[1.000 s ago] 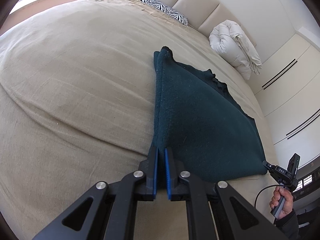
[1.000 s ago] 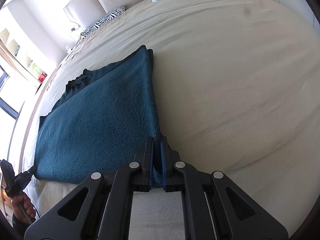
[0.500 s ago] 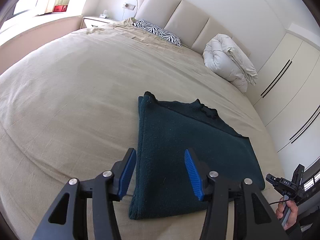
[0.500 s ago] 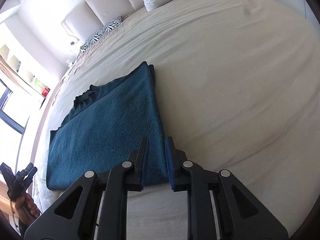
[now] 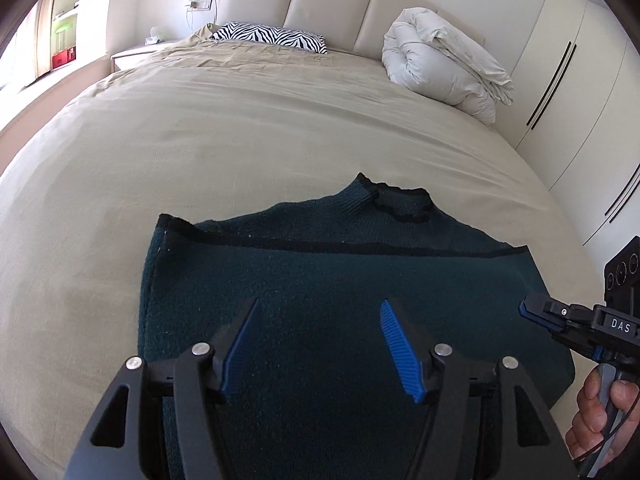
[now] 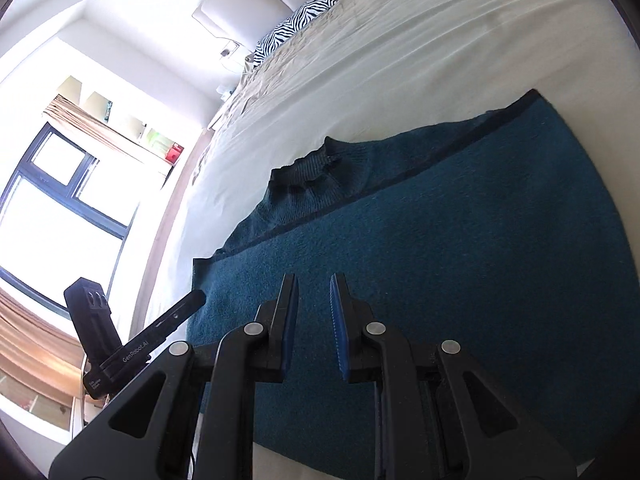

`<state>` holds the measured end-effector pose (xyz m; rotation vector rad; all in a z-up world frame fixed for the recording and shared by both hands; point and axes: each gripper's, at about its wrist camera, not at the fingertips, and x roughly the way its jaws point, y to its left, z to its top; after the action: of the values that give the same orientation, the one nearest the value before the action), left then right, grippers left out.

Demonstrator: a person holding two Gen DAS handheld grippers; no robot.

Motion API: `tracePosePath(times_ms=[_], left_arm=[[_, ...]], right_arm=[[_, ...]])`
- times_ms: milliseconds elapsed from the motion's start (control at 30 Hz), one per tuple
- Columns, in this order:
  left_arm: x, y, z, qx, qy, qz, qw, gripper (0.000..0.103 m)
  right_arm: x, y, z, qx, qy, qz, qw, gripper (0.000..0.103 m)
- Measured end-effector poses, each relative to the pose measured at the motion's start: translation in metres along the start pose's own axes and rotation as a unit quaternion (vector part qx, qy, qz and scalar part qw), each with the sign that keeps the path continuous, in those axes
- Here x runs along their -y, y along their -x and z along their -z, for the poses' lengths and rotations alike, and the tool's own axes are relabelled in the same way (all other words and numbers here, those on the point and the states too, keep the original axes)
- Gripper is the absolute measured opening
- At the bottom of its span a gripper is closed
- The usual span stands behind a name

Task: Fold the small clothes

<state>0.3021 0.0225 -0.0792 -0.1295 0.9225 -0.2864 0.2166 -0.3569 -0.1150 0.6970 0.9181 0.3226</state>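
The left gripper (image 5: 316, 340) hangs with its jaws spread wide and nothing between them, and the sweater (image 5: 340, 280) lies flat on the bed (image 5: 240, 132) just beyond and under its fingers. The right gripper (image 6: 314, 320) is parted by a narrow gap, also empty, above the same sweater (image 6: 460, 240), whose folded lower half stops short of the collar (image 6: 308, 168) ahead.
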Motion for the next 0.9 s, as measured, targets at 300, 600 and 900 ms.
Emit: tracePosePath(times_ms=[300, 600, 900], left_arm=[[-0.016, -0.047, 0.001, -0.008, -0.013, -0.035, 0.9993, 0.069], [-0.012, -0.05, 0.003, -0.002, -0.032, -0.046, 0.9984, 0.071], [-0.01, -0.052, 0.003, 0.001, -0.034, -0.049, 0.9982, 0.071]], right_arm=[[0.004, -0.104, -0.021, -0.047, -0.058, -0.057, 0.996, 0.016], [0.082, -0.039, -0.042, 0.074, -0.138, -0.043, 0.987, 0.015], [0.117, 0.034, -0.034, 0.162, -0.185, 0.039, 0.968, 0.016]])
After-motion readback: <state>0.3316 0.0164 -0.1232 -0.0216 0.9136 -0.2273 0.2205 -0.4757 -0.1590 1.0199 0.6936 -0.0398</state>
